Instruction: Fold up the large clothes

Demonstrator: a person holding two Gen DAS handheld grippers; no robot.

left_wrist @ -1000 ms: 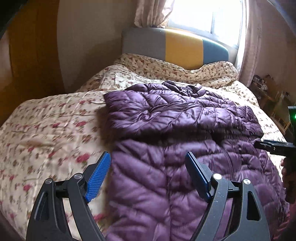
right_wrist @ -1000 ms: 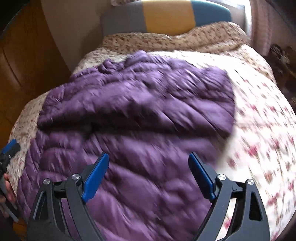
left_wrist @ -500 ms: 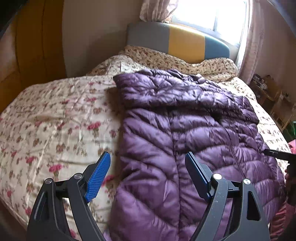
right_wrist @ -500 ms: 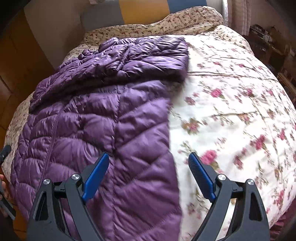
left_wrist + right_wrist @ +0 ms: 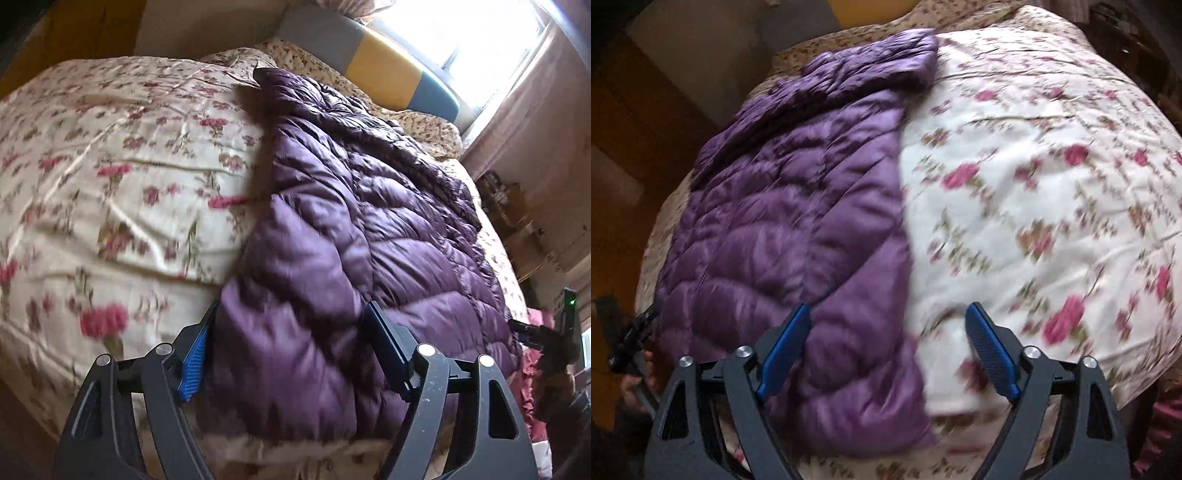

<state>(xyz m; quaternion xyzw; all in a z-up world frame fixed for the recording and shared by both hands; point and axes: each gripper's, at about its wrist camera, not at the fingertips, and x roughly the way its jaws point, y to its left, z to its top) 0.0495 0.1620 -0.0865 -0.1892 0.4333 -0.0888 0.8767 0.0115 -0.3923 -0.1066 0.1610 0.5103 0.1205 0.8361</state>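
A purple quilted down jacket [image 5: 369, 229] lies lengthwise on a bed with a floral cover [image 5: 110, 184]; its sleeves are folded across the upper part. My left gripper [image 5: 291, 354] is open, its jaws straddling the jacket's near left hem corner at the bed's foot. My right gripper [image 5: 886, 350] is open over the jacket's [image 5: 798, 229] near right hem corner, one jaw above the jacket and one above the floral cover [image 5: 1034, 184]. Neither gripper holds anything. The right gripper also shows at the left wrist view's right edge [image 5: 532, 332].
A grey, yellow and blue headboard [image 5: 369, 62] stands at the far end under a bright window [image 5: 480, 37]. A wooden wardrobe [image 5: 635, 129] is to the left of the bed. Cluttered furniture [image 5: 513, 210] stands on the bed's right side.
Both grippers have dropped and come closer to the jacket's near hem at the bed's foot, left at the left corner, right at the right corner. Both stay open.
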